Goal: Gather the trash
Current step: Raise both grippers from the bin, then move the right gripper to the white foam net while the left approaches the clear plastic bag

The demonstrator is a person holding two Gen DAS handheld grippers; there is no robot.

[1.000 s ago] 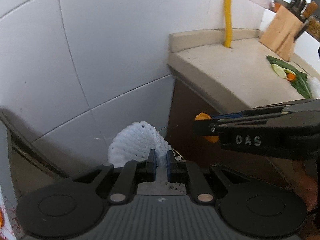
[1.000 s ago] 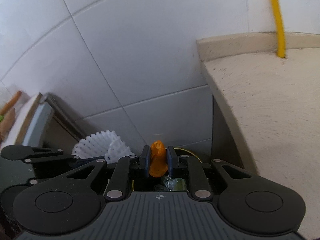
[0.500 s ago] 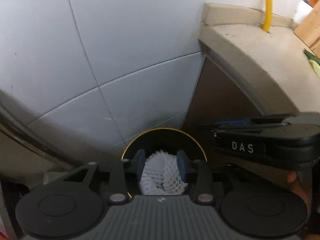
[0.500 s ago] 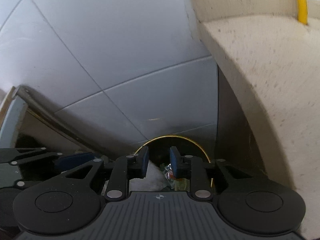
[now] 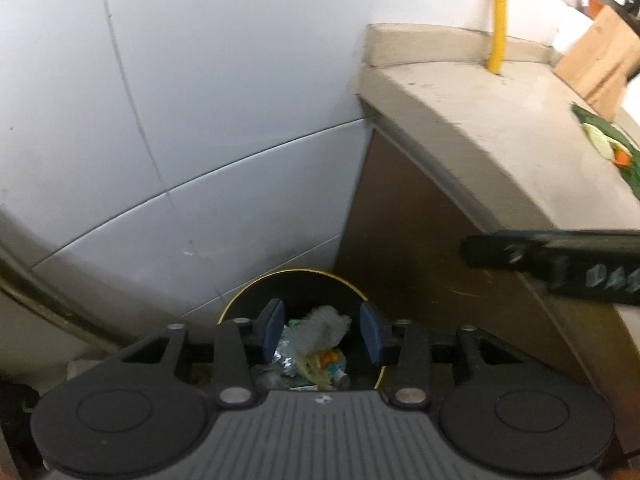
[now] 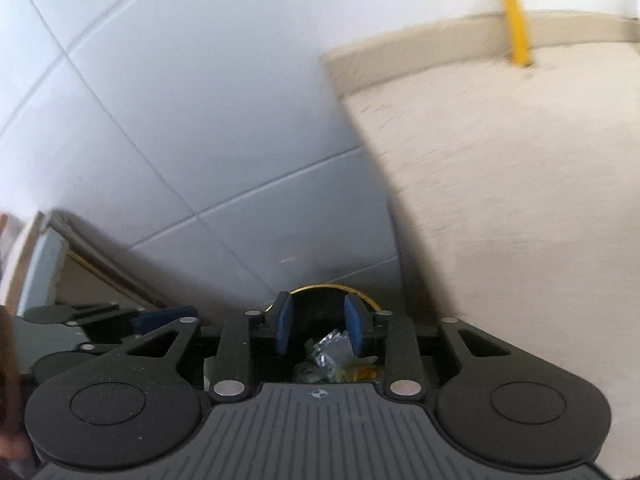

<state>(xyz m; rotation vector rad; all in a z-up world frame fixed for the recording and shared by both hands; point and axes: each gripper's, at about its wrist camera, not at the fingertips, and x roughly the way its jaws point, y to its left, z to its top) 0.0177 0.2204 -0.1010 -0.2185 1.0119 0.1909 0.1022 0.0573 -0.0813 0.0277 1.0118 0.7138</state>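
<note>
A black trash bin with a gold rim (image 5: 256, 296) stands on the floor in the corner between the tiled wall and the counter. My left gripper (image 5: 322, 330) is open and empty above it. The white foam net (image 5: 324, 330) lies in the bin on foil and food scraps, with an orange piece (image 5: 329, 357) beside it. My right gripper (image 6: 319, 326) is open and empty, also over the bin (image 6: 360, 293); foil (image 6: 330, 350) and an orange bit (image 6: 365, 372) show below it. Its side shows in the left wrist view (image 5: 560, 258).
A beige counter (image 5: 500, 148) rises right of the bin, with a brown cabinet side (image 5: 420, 240) below. A yellow pipe (image 5: 498, 16), a wooden knife block (image 5: 596, 56) and vegetable scraps (image 5: 604, 144) are on the counter. White tiled wall (image 5: 180, 120) is behind.
Both grippers opened. The foam net dropped from the left gripper into the bin, the orange piece from the right. Both grippers have since pulled up and back a little.
</note>
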